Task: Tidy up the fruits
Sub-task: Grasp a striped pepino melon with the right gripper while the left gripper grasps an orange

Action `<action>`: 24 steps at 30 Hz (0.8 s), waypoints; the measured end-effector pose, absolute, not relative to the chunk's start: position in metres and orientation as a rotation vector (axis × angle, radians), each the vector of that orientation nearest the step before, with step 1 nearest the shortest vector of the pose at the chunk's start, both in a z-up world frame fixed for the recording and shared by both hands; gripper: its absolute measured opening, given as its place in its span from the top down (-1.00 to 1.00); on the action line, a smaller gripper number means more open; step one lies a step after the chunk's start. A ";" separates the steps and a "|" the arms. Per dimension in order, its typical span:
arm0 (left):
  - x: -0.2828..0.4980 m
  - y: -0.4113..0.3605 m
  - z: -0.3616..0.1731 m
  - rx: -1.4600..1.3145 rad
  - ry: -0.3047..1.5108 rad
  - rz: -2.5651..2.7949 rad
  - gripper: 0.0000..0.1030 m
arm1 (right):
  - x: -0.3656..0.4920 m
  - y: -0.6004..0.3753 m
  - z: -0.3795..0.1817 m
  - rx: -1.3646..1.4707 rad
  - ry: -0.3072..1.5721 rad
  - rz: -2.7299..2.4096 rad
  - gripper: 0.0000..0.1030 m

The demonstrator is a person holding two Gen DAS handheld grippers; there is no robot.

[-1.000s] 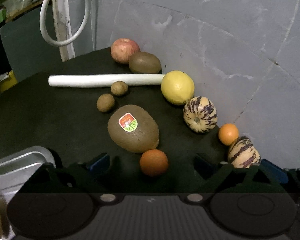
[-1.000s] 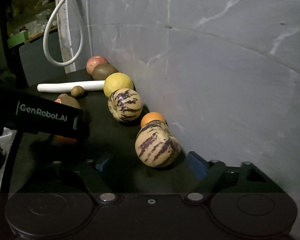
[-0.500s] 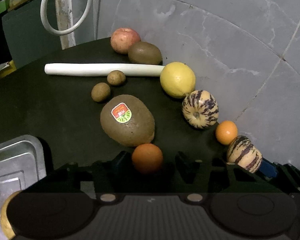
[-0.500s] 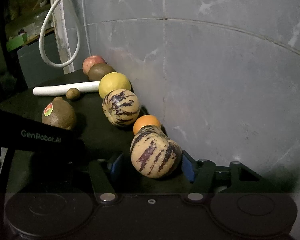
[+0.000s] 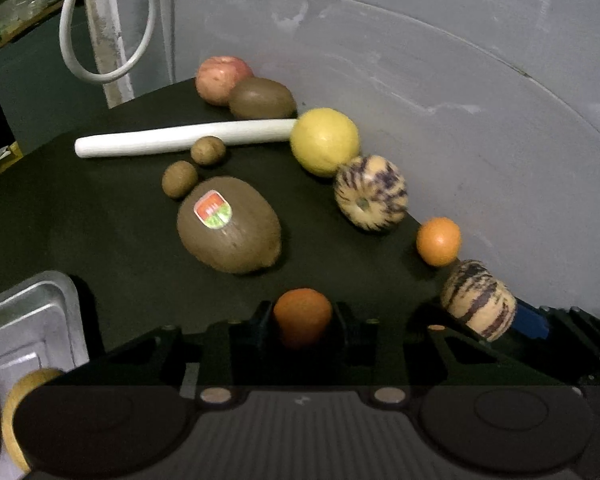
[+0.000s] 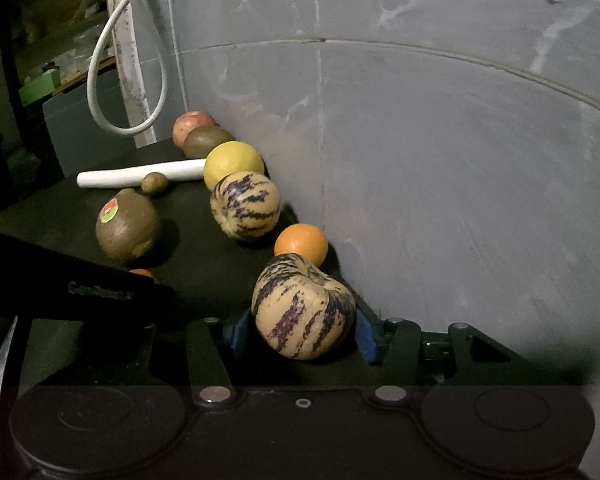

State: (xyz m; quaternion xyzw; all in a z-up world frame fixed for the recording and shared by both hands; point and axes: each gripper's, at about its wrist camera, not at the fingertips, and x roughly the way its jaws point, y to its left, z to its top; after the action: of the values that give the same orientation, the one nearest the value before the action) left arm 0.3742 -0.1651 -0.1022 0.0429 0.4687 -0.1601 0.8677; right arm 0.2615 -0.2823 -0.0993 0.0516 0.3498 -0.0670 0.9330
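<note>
My left gripper (image 5: 302,322) is shut on a small orange (image 5: 302,314) at the near edge of the black table (image 5: 80,216). My right gripper (image 6: 304,326) is shut on a striped pepino melon (image 6: 304,312), which also shows in the left wrist view (image 5: 478,300). Along the grey wall lie a red apple (image 5: 220,78), a kiwi (image 5: 262,98), a lemon (image 5: 325,141), a second striped melon (image 5: 371,192) and another orange (image 5: 438,241). A big stickered kiwi (image 5: 228,230) lies mid-table.
A white stick (image 5: 180,140) lies across the table, with two small brown fruits (image 5: 208,151) (image 5: 179,179) beside it. A metal tray (image 5: 28,328) sits at the near left, a yellow fruit (image 5: 16,412) by it. A white cable loop (image 5: 104,40) hangs at the back.
Both grippers were open and have closed: the left on the small orange, the right on the near striped melon. Both cameras moved forward and down a little.
</note>
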 end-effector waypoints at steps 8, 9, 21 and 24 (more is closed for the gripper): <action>0.347 -0.158 -0.098 0.087 0.983 -0.371 0.33 | 0.229 -0.275 -0.095 0.108 0.711 -0.123 -0.03; 0.343 -0.156 -0.097 0.085 0.981 -0.375 0.33 | 0.224 -0.274 -0.094 0.108 0.709 -0.123 -0.03; 0.295 -0.114 -0.074 0.028 0.958 -0.357 0.33 | 0.182 -0.243 -0.080 0.078 0.701 -0.105 -0.03; 0.282 -0.099 -0.068 0.017 0.951 -0.343 0.33 | 0.173 -0.231 -0.077 0.069 0.697 -0.081 -0.03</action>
State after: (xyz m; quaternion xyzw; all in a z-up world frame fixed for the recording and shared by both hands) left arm 0.2822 -0.0994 -0.0682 0.0083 0.4554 -0.1645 0.8749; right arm 0.1735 -0.2307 -0.0771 0.0340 0.3412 -0.0397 0.9386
